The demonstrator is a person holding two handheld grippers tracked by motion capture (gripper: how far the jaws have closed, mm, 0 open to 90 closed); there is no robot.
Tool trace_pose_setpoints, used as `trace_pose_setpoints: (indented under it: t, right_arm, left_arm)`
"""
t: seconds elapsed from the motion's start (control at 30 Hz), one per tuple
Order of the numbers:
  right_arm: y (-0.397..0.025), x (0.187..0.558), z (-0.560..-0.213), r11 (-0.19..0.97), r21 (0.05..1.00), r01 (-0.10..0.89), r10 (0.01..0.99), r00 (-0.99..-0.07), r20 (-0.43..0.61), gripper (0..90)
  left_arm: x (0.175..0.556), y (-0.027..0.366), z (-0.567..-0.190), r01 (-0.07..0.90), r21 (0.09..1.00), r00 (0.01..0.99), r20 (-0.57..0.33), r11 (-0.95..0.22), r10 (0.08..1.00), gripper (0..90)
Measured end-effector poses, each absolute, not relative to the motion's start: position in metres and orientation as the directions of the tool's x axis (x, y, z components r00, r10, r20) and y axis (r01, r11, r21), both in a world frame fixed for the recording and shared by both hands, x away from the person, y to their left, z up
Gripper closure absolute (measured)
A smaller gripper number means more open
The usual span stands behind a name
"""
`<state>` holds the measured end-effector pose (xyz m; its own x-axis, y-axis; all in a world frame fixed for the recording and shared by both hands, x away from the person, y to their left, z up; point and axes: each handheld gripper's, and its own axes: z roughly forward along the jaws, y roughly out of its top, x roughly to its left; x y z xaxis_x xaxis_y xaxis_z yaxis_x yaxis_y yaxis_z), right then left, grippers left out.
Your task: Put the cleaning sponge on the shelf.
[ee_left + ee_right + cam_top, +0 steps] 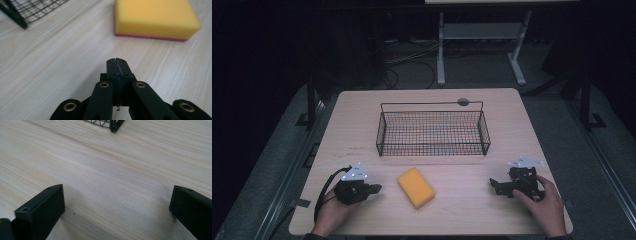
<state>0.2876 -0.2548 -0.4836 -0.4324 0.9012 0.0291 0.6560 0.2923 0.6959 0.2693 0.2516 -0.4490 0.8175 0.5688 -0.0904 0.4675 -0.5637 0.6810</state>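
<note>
High view: left gripper (374,189) fingers closed empty beside unlabelled sponge (415,187); right gripper (495,185) fingers wide apart, empty.

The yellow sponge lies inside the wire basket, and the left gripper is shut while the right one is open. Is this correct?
Not quite. The yellow sponge lies on the table in front of the wire basket, not inside it, as the high view shows. The rest holds: the left gripper has its jaws shut together, and the right gripper has its jaws wide apart.
</note>
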Motion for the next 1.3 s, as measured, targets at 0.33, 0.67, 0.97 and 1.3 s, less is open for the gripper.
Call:
trace_pose_setpoints:
  t: [0.33, 0.67, 0.97, 1.3]
  right_arm:
    - [-0.255, 0.288, -0.484, 0.292, 0.696, 0.656, 0.901, -0.432, 0.029, 0.0]
    - [-0.255, 0.288, -0.484, 0.292, 0.696, 0.656, 0.901, -0.433, 0.029, 0.0]
    - [-0.255, 0.288, -0.484, 0.292, 0.696, 0.656, 0.901, -0.432, 0.029, 0.0]
    - [-0.255, 0.288, -0.484, 0.292, 0.696, 0.656, 0.901, -0.432, 0.029, 0.0]
  left_arm:
    - [0.264, 0.234, -0.448, 0.441, 0.674, 0.85, -0.102, -0.592, 0.517, 89.7]
    - [0.259, 0.216, -0.447, 0.41, 0.668, 0.881, -0.115, -0.621, 0.459, 89.8]
    - [0.257, 0.198, -0.448, 0.385, 0.672, 0.902, -0.132, -0.632, 0.41, 89.7]
    - [0.255, 0.18, -0.449, 0.359, 0.668, 0.92, -0.137, -0.651, 0.367, 89.7]
